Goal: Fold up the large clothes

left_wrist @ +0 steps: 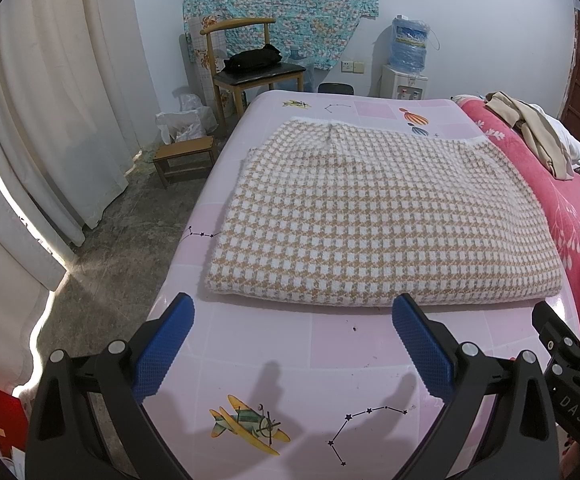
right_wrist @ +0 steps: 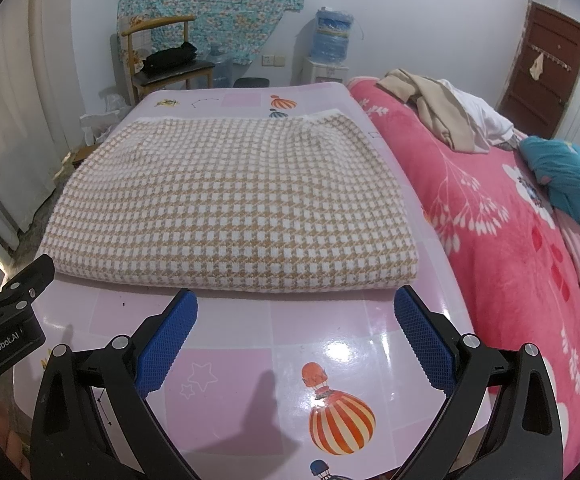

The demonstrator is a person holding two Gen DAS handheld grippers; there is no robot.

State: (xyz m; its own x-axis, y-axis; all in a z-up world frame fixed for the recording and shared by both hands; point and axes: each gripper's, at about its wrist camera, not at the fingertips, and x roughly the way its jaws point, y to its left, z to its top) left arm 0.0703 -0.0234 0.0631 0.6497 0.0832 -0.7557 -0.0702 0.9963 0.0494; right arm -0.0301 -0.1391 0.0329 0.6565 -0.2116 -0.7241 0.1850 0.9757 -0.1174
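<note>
The sweater [left_wrist: 382, 216] lies folded into a neat rectangle on the table [left_wrist: 290, 360], seemingly finished, with the left gripper [left_wrist: 290, 344] and right gripper [right_wrist: 296, 336] both spread wide and empty just short of its near edge.

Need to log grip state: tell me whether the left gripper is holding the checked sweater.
No. The left gripper is open and empty, short of the sweater's near edge on the pink table.

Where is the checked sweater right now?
Folded checked sweater lies flat on the pink table, just beyond both open grippers, left of the pink blanket.
</note>
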